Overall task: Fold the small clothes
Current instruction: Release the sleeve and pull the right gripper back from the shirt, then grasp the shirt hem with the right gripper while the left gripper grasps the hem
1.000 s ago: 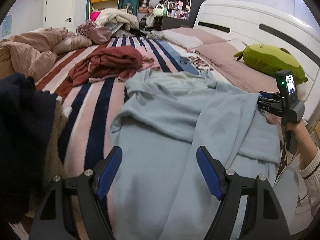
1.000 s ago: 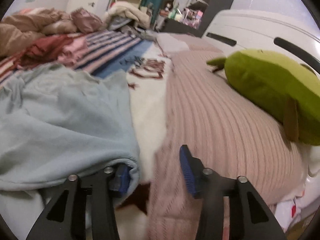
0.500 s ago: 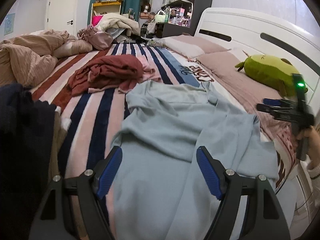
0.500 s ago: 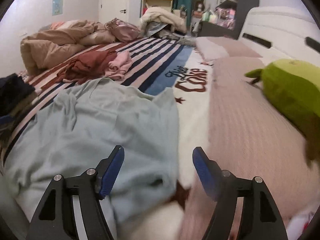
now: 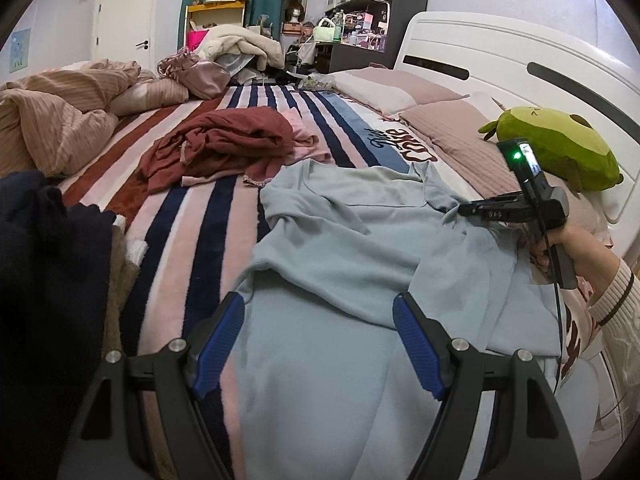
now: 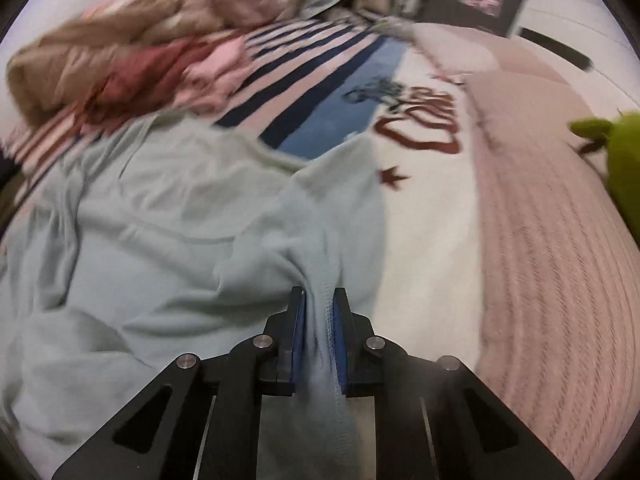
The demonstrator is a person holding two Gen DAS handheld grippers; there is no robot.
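Left wrist view: striped bed (image 5: pixel 192 216) with a pale blue top (image 5: pixel 340 264) spread across it. Left gripper (image 5: pixel 318 344) hovers released above the top. Right gripper (image 6: pixel 318 320) has just closed, grasping the top's stitched edge

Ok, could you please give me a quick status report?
Right claw just closed, pinching light blue top edge. Left claw open above it. Nothing in the way.

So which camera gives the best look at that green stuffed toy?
The left wrist view: the green stuffed toy lies whole and sharp against the white headboard. The right wrist view catches only a blurred sliver at its right edge.
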